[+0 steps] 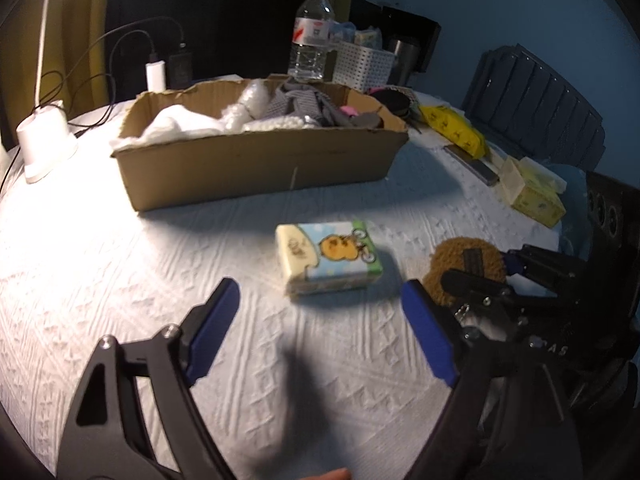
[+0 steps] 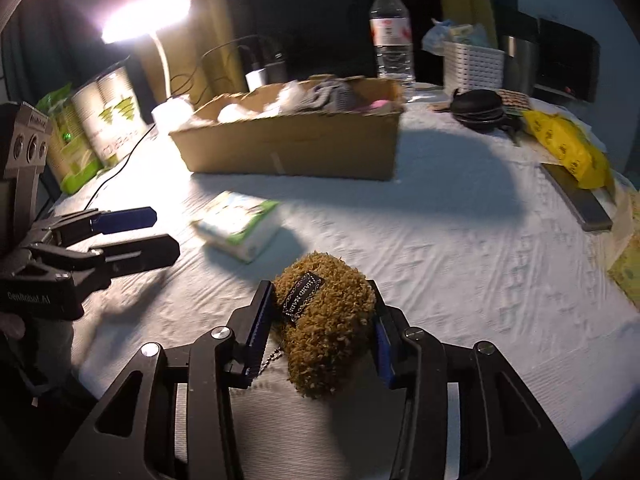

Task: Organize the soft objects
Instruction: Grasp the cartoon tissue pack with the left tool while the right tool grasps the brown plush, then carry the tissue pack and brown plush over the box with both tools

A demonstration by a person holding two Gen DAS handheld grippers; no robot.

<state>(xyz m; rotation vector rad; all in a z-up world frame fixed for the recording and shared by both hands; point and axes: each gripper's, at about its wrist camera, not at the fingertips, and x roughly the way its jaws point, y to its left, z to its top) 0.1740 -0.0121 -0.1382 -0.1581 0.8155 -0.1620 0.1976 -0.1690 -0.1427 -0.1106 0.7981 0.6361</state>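
A brown fuzzy pouch [image 2: 326, 324] with a black label sits between the pads of my right gripper [image 2: 320, 316], which is shut on it just above the white cloth. The pouch also shows in the left wrist view [image 1: 466, 268], held by the right gripper [image 1: 496, 276]. A tissue pack [image 1: 330, 258] with a cartoon print lies on the cloth ahead of my left gripper [image 1: 320, 304], which is open and empty. The pack shows in the right wrist view [image 2: 240, 224], with the left gripper [image 2: 160, 232] beside it. A cardboard box [image 1: 256, 160] holds several soft items.
A water bottle [image 1: 312, 32], a white basket [image 1: 362, 66] and a lamp base [image 1: 42, 144] stand behind the box. Yellow packs [image 1: 456, 128] and a phone [image 1: 474, 164] lie at the right. Cans [image 2: 104, 116] stand at the left.
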